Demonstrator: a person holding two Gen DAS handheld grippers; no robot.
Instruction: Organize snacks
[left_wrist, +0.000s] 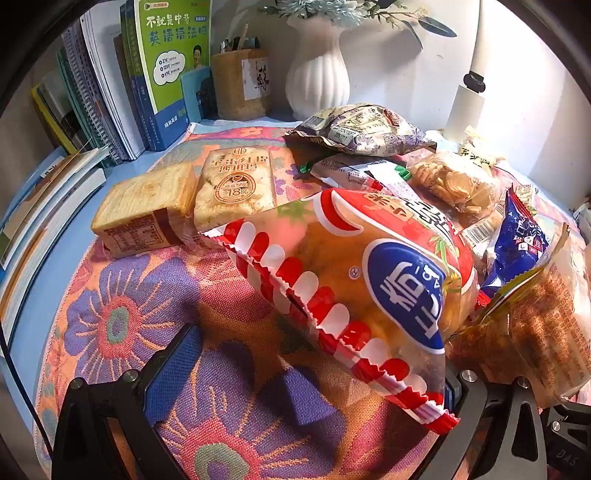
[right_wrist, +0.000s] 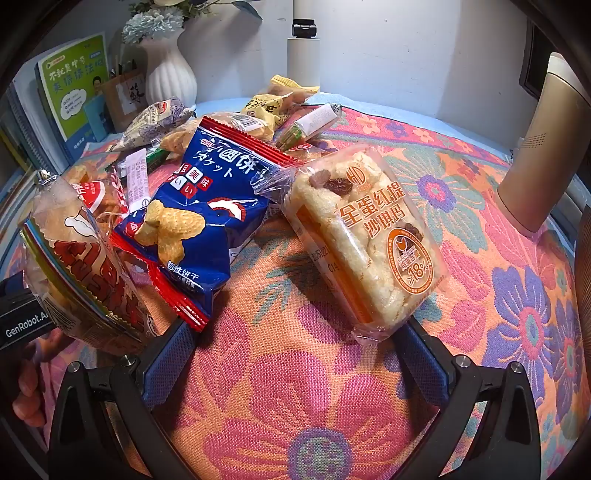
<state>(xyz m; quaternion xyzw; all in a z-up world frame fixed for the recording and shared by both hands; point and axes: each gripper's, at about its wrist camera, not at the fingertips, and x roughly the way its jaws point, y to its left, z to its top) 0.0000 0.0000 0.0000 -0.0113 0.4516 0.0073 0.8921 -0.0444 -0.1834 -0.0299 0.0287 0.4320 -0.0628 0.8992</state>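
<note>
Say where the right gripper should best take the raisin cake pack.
Probably across its long sides, mid-length, coming down from above: the raisin cake pack lies flat on the cloth, a firm block whose near end already sits between the open right gripper jaws.

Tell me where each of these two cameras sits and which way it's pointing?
Left wrist: sits on the left tool, looking forward and down over the red-striped snack bag toward books; its two open fingers show.
Right wrist: sits on the right tool, looking down at the sachima pack; its fingers and a hand show.
Shared: white vase, blue biscuit pack, flowered cloth.
</note>
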